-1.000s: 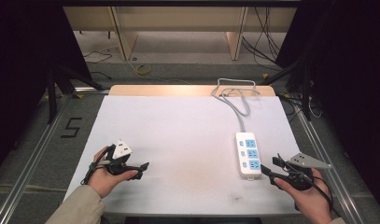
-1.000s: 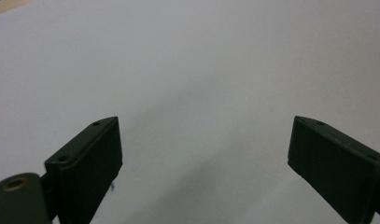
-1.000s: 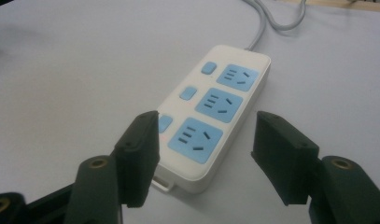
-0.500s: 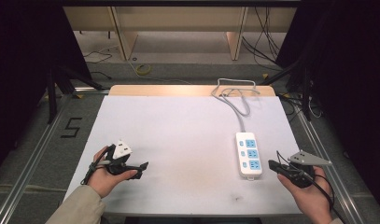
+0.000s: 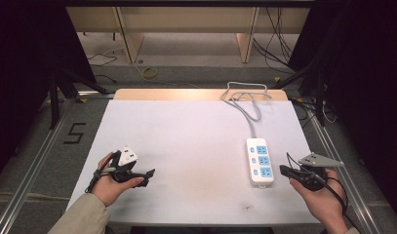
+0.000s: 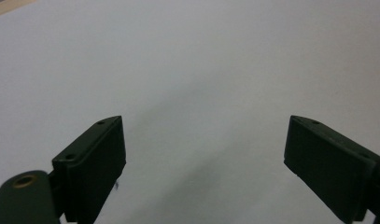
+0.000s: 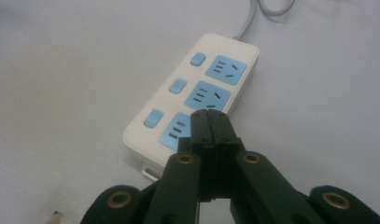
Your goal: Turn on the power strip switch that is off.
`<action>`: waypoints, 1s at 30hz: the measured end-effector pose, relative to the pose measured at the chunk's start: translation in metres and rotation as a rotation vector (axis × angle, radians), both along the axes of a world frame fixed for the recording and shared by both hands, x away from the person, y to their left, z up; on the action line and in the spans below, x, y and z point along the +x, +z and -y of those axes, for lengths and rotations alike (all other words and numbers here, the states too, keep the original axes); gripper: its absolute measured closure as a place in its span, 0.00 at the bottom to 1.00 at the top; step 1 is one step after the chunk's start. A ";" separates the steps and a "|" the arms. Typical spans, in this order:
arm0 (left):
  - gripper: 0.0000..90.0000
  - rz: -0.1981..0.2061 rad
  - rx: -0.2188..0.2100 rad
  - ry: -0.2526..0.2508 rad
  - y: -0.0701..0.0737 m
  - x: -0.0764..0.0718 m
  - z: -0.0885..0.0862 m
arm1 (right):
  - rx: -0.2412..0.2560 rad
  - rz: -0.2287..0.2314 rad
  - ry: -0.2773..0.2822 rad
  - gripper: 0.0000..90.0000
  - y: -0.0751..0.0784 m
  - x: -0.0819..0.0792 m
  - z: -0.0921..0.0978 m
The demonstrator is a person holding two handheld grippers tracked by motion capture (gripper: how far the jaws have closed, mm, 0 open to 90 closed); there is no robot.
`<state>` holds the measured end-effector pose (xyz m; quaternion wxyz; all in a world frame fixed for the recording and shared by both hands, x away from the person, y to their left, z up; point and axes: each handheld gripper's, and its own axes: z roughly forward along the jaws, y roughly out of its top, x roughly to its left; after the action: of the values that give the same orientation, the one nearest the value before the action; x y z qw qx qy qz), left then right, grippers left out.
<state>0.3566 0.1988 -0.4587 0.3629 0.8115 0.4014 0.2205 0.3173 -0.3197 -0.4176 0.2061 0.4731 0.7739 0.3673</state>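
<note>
A person seated at a white surface (image 5: 186,141) works two hand-held tools near a white power strip (image 5: 260,162), which lies toward the right side of the surface with its blue sockets facing up and its grey cord (image 5: 246,100) looping away toward the far edge. The right gripper (image 5: 284,170) sits just beside the strip's near end with its jaws pressed together and nothing between them; in the right gripper view the closed tips (image 7: 210,122) hang over the nearest socket of the power strip (image 7: 197,93), beside a row of three blue switches (image 7: 178,87). The left gripper (image 5: 146,174) rests well apart on the left of the surface, its jaws spread wide over bare white in the left gripper view (image 6: 204,140). The step in hand appears to be an approach to the strip, likely to press a switch or steady the body. The next move would call for shifting the closed tips sideways onto a switch button, or parting the jaws to take the strip by its edges. Nothing lies between the tools and the strip; the cord trails away from the working end
</note>
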 end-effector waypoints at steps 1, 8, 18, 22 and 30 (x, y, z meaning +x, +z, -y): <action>0.14 0.000 0.000 0.000 0.000 0.000 0.000 | 0.003 -0.003 -0.003 1.00 0.001 0.002 -0.001; 0.14 0.001 0.002 0.002 0.000 0.000 0.000 | 0.000 -0.006 -0.005 1.00 0.005 0.006 -0.003; 0.14 0.001 0.001 0.001 0.000 0.000 0.000 | -0.012 -0.013 0.000 1.00 0.008 0.012 -0.006; 0.14 0.001 0.000 0.001 0.000 0.000 0.000 | -0.015 -0.016 0.000 1.00 0.010 0.014 -0.008; 0.14 0.002 0.002 0.001 0.000 0.000 0.000 | -0.025 -0.035 0.003 1.00 0.012 0.019 -0.011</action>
<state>0.3569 0.1992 -0.4587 0.3625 0.8114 0.4014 0.2217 0.3365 -0.3092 -0.4056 0.1980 0.4755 0.7826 0.3497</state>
